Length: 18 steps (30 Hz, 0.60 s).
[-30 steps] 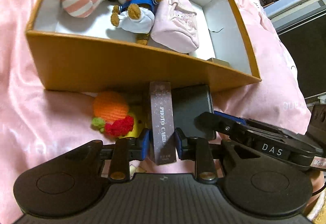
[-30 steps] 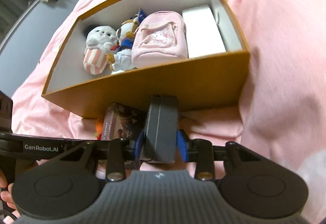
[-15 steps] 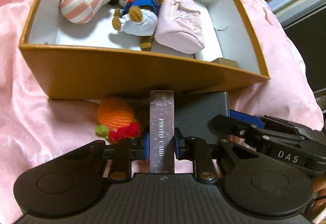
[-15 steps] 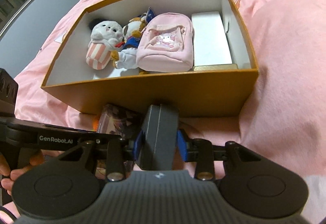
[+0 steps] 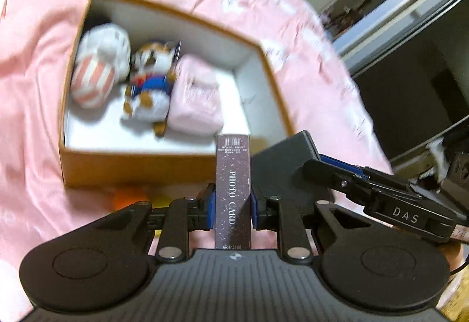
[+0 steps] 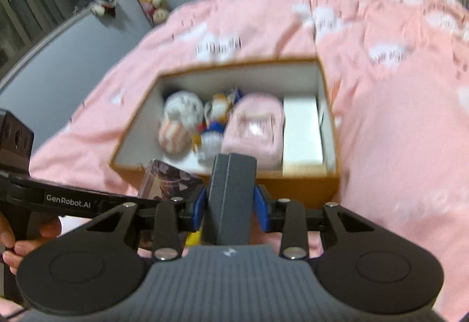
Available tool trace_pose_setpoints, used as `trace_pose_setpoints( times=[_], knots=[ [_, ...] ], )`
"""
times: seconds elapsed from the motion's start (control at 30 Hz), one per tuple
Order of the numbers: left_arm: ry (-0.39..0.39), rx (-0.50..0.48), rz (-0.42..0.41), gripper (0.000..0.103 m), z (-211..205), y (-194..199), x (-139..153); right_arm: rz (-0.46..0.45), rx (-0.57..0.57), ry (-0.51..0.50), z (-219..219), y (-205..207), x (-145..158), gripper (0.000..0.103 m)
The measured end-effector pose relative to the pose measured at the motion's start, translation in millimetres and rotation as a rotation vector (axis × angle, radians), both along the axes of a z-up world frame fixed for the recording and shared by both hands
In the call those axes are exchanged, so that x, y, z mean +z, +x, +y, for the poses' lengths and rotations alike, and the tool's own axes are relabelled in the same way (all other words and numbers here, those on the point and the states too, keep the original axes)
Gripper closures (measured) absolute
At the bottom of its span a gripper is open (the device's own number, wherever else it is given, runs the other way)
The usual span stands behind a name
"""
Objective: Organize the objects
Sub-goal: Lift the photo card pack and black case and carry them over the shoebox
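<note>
Both pairs of jaws stand narrow, each clamped on a box; the left gripper [image 5: 233,206] holds a slim dark photo card box [image 5: 233,190] upright between its blue pads, which press its two long sides, the box sticking out past the fingertips toward 12 o'clock; the right gripper [image 6: 230,209] pinches a dark grey box [image 6: 230,196] the same way, on its narrow edges, again reaching out toward 12 o'clock; in the left wrist view the grey box [image 5: 288,172] sits at 2 o'clock from the card box, just beside it; in the right wrist view the card box [image 6: 168,182] shows at 10 o'clock from the grey one; an orange cardboard box [image 5: 132,168] with a white interior lies on a pink bedspread [image 6: 395,146] beyond both grippers, toward 12 o'clock; inside it, a striped plush [image 5: 96,78], a small bear plush [image 5: 149,87], a pink pouch [image 5: 195,103] and a white box [image 6: 302,131] lie side by side; motion blur softens everything beyond the grippers; a hand [image 6: 13,245] grips the left handle at 9 o'clock in the right wrist view.
</note>
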<state>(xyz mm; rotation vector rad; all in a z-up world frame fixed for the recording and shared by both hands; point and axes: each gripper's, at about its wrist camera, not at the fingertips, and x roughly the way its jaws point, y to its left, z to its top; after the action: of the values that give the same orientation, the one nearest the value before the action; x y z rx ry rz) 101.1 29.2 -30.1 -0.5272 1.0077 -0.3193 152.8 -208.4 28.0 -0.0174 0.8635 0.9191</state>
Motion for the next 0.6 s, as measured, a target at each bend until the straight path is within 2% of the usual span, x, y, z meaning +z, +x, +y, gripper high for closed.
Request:
trace_pose_setpoints(
  times=[0.1, 0.27, 0.43, 0.6],
  knots=[
    [-0.001, 0.046, -0.042, 0.078, 6, 7, 11, -0.053, -0.027, 0.038, 4, 4, 16, 0.067],
    [-0.009, 0.12, -0.077, 0.078, 23, 21, 22, -0.062, -0.06, 0.084, 23, 21, 24, 0.067],
    [0.011, 0.18, -0.083, 0.078, 42, 34, 21, -0.067, -0.086, 0.034, 54, 36, 11, 0.067],
    [0.015, 0.216, -0.063, 0.078, 56, 42, 15, -0.025, -0.121, -0.003, 71, 54, -10, 0.067]
  ],
)
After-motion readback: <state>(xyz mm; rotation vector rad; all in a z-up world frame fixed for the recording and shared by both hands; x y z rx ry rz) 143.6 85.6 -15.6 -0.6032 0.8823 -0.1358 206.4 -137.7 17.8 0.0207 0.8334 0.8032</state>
